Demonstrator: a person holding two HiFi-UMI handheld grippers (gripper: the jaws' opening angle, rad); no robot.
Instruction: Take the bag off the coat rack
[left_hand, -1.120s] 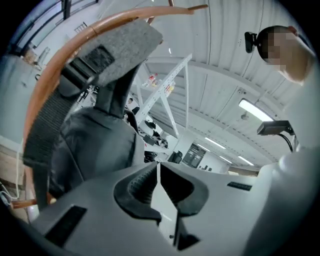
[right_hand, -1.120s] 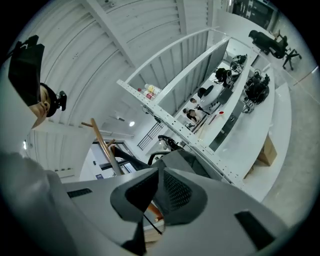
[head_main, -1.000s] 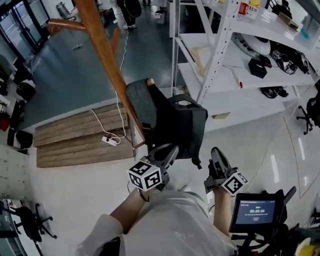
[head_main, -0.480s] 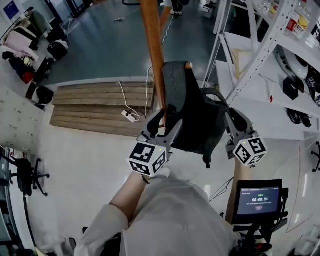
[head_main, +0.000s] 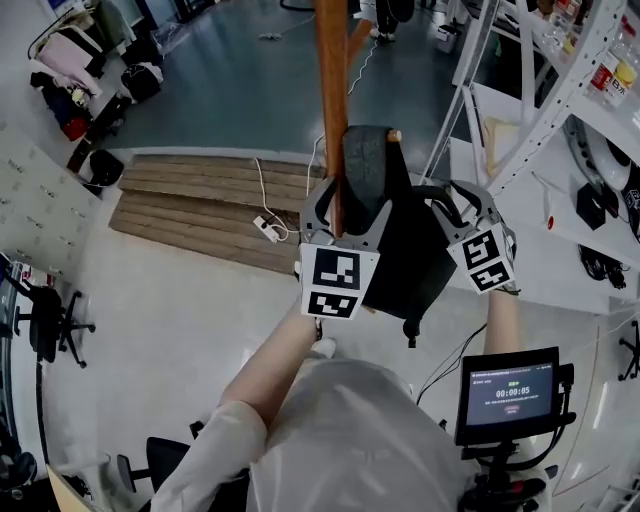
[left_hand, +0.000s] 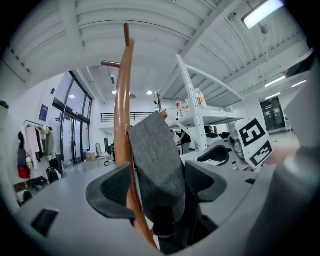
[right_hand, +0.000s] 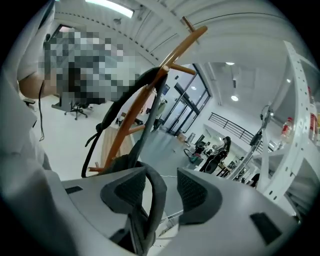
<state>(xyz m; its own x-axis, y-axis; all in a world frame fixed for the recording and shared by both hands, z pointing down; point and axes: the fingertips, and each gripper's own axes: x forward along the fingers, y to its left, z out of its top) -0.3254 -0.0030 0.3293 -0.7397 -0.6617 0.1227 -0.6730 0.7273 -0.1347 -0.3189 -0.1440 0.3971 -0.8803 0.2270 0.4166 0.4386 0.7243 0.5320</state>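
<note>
Bag (head_main: 405, 260) hangs on the coat rack (head_main: 332, 100) straight ahead of me, long axis vertical. My left hand-held gripper (head_main: 347, 212) is opening around its grey strap (left_hand: 157, 165), hard against the coat rack; my right hand-held gripper (head_main: 465, 200) is opening around the top handle (right_hand: 152, 195), neither pinching yet.

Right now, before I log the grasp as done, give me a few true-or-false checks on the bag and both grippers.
The bag hangs on the wooden coat rack. True.
The left gripper is clamped shut on the bag. False: its jaws are opening, the grey strap and the rack between them.
A dark strap sits between the right gripper's jaws. True; those jaws are opening.
The bag is already clear of the rack. False: it hangs on it.
</note>
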